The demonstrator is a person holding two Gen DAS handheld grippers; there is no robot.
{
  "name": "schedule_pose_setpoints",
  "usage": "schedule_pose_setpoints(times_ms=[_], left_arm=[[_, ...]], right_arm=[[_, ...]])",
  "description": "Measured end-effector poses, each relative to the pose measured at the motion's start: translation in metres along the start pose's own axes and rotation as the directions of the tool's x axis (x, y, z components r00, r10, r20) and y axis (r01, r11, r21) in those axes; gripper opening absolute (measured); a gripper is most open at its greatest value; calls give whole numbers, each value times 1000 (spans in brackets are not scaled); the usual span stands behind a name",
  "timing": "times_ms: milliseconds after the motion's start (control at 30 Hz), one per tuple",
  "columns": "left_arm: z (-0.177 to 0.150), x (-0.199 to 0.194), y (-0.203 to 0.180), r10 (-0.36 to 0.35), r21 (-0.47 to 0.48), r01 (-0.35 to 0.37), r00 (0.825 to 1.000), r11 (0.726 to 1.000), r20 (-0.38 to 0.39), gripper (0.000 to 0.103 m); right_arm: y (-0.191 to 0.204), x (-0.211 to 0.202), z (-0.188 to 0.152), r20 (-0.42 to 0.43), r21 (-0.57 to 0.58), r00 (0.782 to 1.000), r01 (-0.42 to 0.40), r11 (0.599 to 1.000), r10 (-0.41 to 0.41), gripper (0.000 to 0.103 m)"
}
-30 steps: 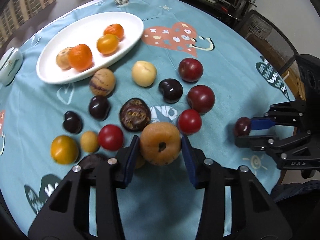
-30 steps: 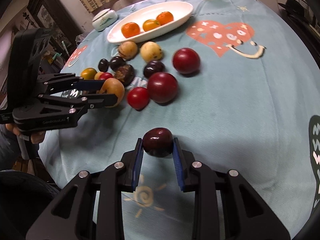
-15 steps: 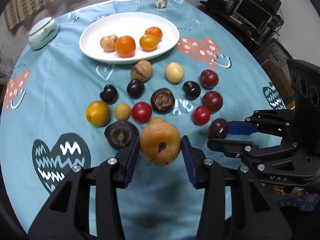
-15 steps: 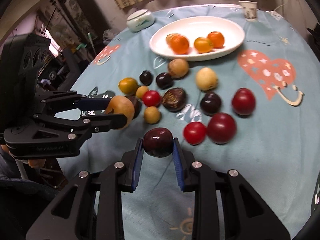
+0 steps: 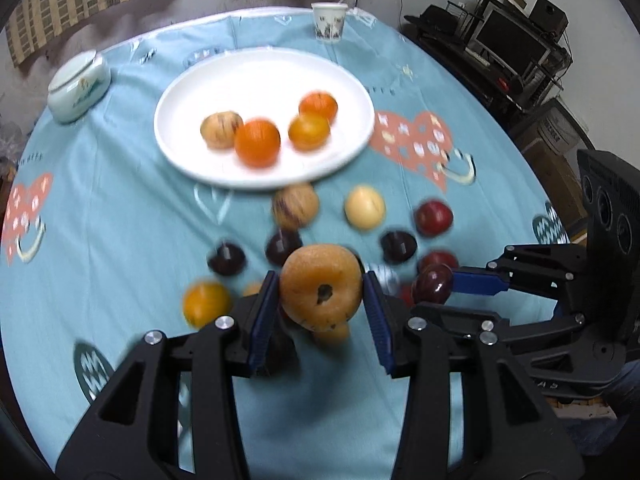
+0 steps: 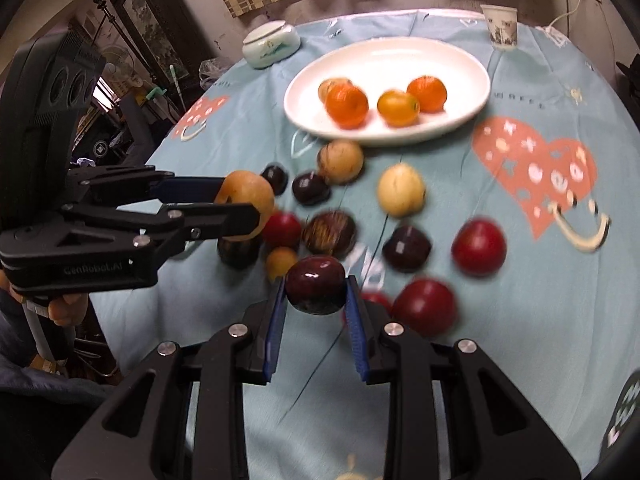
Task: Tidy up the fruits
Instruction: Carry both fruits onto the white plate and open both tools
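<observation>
A round tan-orange fruit (image 5: 321, 288) is clamped between the blue pads of the left claw (image 5: 322, 300), and it is carried clear of the tabletop (image 5: 100, 208), short of the white plate (image 5: 264, 80) and over the loose fruit. It is gripped across its widest part, with the dark blossom end turned toward the camera. A smaller dark red plum (image 6: 316, 285) is clamped in the right claw (image 6: 316, 300) in the same way, also short of the plate and to the right of the tan fruit. Both are judged to be light, smooth-skinned and firm but bruisable, so a hold across the middle with gentle pressure is thought best; a slip would be likely on the glossy plum if it were held off-centre.

On the plate four fruits are seen: two oranges, a yellow-orange one and a pale speckled one. Between the plate and the claws, red, dark purple, yellow and tan fruits are scattered, some touching.

The tabletop is covered by a teal cloth printed with hearts, which is soft and slightly creased, so rolling would be damped. Beyond the plate a paper cup (image 5: 329, 22) stands, and to the plate's left a lidded ceramic jar (image 5: 78, 86). Woven blinds and a shelf of electronics are seen behind.
</observation>
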State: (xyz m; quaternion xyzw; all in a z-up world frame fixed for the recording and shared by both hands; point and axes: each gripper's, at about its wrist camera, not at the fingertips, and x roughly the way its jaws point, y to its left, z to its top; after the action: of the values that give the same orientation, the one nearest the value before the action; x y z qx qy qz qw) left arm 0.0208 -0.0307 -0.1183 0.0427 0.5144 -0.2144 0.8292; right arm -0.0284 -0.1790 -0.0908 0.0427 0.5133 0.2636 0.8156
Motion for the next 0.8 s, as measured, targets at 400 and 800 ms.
schedule_pose_setpoints(times_ms=[400,800], left_arm=[[117,38,43,65,-53,-61,996,997,67,44],[159,97,80,137,-71,-135,990,988,22,44]], right_arm=[[-48,26,129,109,-11,990,87,996,-85,30],[-89,88,186,43,21,994,101,995,-102,30]])
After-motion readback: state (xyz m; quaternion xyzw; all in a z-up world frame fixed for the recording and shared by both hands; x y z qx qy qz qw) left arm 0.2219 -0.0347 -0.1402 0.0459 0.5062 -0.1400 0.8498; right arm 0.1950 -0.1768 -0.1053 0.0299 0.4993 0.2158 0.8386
